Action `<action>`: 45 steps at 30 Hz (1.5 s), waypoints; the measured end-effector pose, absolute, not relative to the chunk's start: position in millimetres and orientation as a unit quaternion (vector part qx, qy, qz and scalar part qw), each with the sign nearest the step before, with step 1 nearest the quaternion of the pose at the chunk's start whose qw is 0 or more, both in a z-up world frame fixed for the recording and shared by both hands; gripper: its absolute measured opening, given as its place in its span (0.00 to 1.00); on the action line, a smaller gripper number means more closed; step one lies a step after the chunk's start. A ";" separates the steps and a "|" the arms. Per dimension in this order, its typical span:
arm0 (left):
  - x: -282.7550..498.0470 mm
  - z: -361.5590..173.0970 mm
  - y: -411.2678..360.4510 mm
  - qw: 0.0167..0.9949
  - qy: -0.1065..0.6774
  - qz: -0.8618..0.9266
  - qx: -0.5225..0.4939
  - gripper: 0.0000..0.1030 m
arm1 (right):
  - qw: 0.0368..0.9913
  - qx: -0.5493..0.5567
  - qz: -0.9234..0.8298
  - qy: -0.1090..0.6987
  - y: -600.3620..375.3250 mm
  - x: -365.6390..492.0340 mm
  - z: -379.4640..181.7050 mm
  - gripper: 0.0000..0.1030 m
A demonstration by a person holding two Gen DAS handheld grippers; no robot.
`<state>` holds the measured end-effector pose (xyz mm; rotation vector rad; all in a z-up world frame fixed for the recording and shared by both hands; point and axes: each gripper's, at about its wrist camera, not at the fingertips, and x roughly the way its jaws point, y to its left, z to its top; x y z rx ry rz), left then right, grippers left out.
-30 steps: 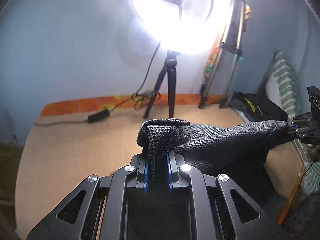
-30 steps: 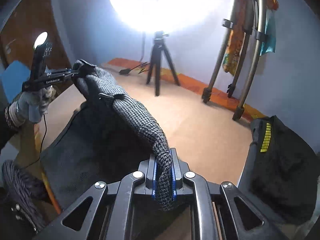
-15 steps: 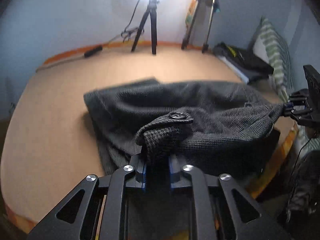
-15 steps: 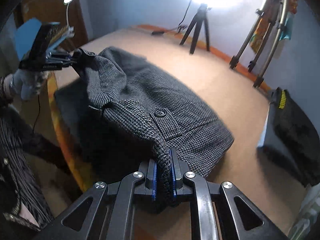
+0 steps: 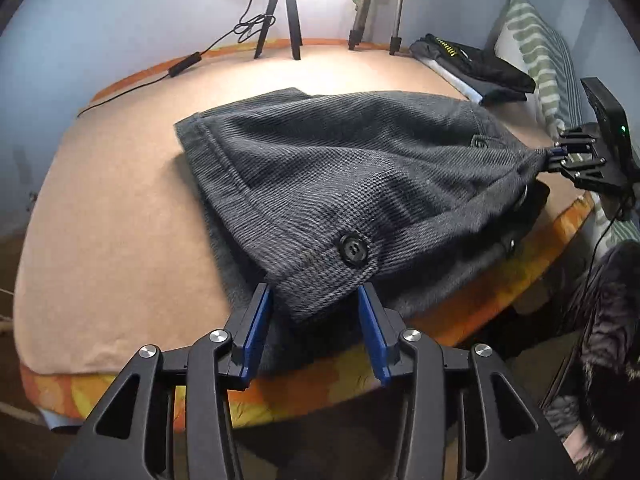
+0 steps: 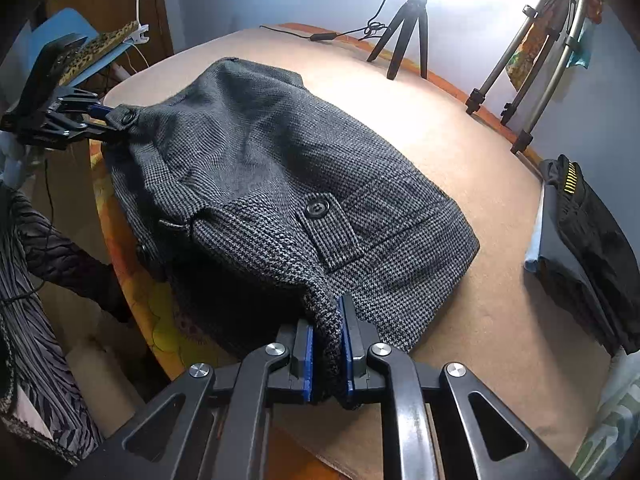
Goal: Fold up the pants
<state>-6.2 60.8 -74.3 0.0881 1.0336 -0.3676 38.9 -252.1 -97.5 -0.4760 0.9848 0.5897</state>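
Note:
The dark grey checked pants [image 5: 352, 168] lie folded over on the tan bed surface [image 5: 112, 208], their waistband along the near edge. My left gripper [image 5: 316, 320] is open, its blue pads either side of the waistband corner with a black button [image 5: 352, 247]. My right gripper [image 6: 327, 344] is shut on the other waistband corner of the pants [image 6: 280, 168]. Each gripper shows in the other's view: the right one [image 5: 560, 156] at the right, the left one [image 6: 100, 118] at the left.
A black tripod [image 5: 280, 12] and silver stand legs [image 5: 376, 4] stand at the far edge with a cable [image 5: 184, 64]. Folded dark clothes [image 5: 476, 68] and a striped pillow [image 5: 548, 52] lie at the right. The orange mattress edge [image 5: 480, 300] is close below the grippers.
Both grippers came down and laid the raised waistband over the rest of the pants. My left gripper has opened and let go of its corner; the right stays shut.

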 end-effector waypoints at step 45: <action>-15.8 -56.1 51.9 0.825 0.492 -0.224 0.165 0.38 | 0.776 -0.217 0.319 0.500 -258.2 4.8 -101.7 0.47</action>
